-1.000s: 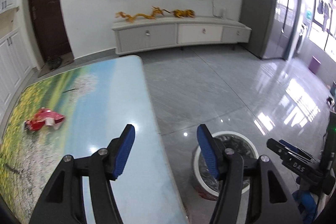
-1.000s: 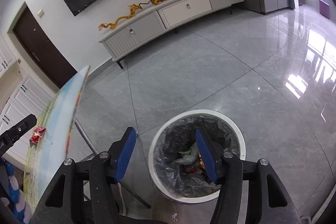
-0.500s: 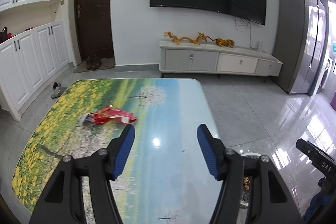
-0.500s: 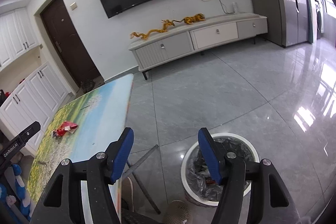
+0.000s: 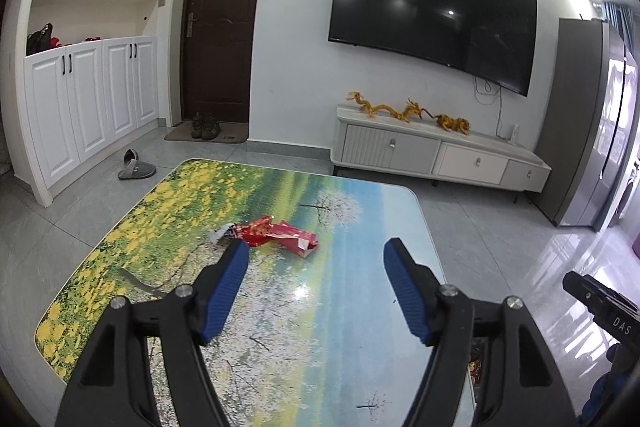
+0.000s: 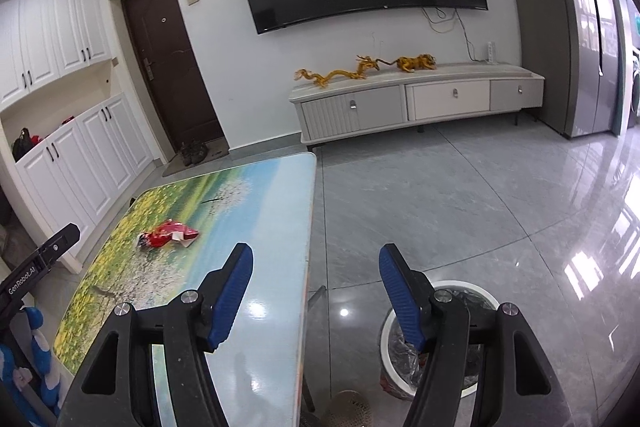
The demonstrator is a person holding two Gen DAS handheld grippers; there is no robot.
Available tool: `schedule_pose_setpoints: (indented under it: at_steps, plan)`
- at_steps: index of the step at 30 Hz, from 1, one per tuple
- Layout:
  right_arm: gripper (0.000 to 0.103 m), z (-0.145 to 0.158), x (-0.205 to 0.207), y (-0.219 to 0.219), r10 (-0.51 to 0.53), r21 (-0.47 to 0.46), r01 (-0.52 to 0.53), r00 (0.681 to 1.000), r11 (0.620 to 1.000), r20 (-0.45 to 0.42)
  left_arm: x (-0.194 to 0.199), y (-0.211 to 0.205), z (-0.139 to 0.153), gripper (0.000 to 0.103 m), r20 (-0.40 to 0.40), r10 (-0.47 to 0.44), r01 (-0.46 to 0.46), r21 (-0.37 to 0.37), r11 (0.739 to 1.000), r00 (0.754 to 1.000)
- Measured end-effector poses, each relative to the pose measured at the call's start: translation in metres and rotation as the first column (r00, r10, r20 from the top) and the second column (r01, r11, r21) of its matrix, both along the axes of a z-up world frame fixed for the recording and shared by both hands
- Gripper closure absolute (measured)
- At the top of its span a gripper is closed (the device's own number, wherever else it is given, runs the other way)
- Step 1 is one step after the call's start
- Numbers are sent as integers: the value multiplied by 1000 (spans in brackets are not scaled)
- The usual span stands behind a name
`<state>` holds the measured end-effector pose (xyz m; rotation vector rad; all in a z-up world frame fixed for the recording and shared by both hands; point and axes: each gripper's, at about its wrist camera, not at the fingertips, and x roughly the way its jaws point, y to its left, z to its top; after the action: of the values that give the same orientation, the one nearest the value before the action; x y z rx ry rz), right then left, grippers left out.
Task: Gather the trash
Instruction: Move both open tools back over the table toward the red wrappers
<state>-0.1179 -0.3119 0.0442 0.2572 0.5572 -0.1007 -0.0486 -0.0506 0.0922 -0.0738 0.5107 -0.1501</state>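
Left gripper (image 5: 316,255), jaws just widened and empty, should straddle the crumpled red wrapper (image 5: 272,235) before clamping; right gripper (image 6: 316,261) hangs released.

wrapper (image 5: 267,234): on the table (image 5: 360,307), mid-width, nearer its far edge
bin (image 6: 448,327): on the floor, off the table's right edge

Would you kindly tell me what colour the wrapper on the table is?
Red wrapper, clearest in the left wrist view.
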Motion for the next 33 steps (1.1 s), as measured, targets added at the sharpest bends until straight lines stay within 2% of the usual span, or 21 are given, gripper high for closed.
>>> schedule_pose_setpoints:
  at_steps: [14, 29, 33]
  plan:
    - [38, 18, 6, 48, 82, -60, -81, 996, 995, 28, -9, 42, 4, 34, 23, 47, -45, -69, 997, 999]
    - [37, 7, 37, 73, 148, -65, -148, 989, 987, -12, 17, 67, -19, 34, -47, 99, -102, -64, 993, 994]
    - [37, 0, 45, 74, 155, -61, -157, 987, 986, -29, 29, 71, -29, 34, -87, 102, -108, -66, 992, 991]
